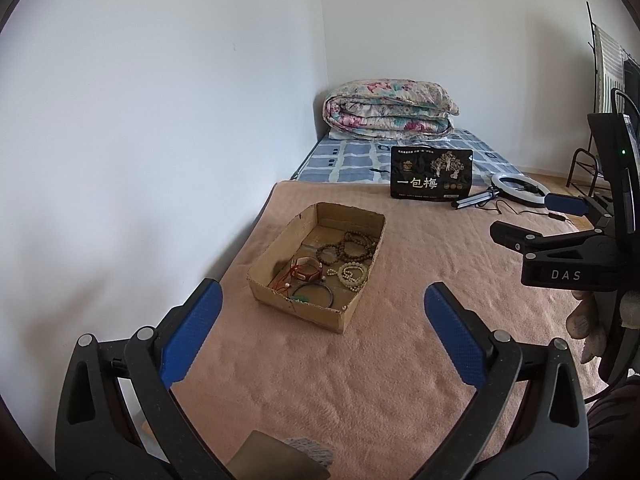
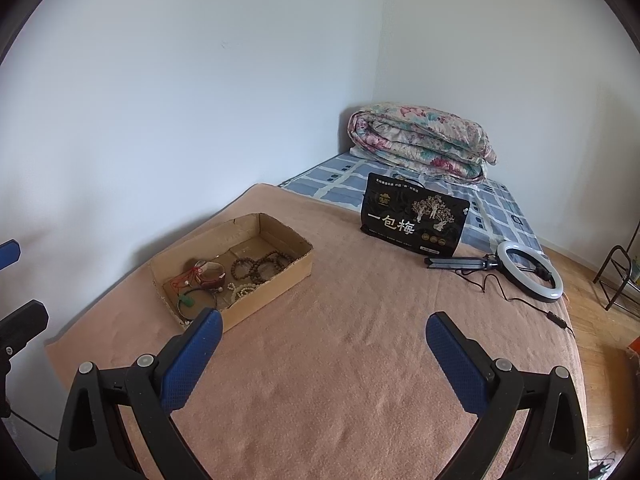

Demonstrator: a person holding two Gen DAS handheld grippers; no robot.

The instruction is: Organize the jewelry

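Note:
A shallow cardboard box (image 1: pixel 352 220) sits on the pink blanket; it also shows in the right wrist view (image 2: pixel 280 276). Inside lie brown bead bracelets (image 1: pixel 346 246), cream bead bracelets (image 1: pixel 353 275), a red cord piece with a brown band (image 1: pixel 306 271) and a dark bangle with a green charm (image 1: pixel 314 294). My left gripper (image 1: pixel 322 302) is open and empty, hovering just in front of the box. My right gripper (image 2: pixel 324 334) is open and empty, to the right of the box and above the blanket; it also shows at the right edge of the left wrist view (image 1: pixel 532 220).
A black snack bag (image 2: pixel 414 216) stands behind the box. A white ring light on a small tripod (image 2: pixel 528 270) with its cable lies at the right. A folded floral quilt (image 2: pixel 424 140) lies at the far corner. Walls run along the left and back. Metal chair legs (image 2: pixel 618 272) stand on the floor at the right.

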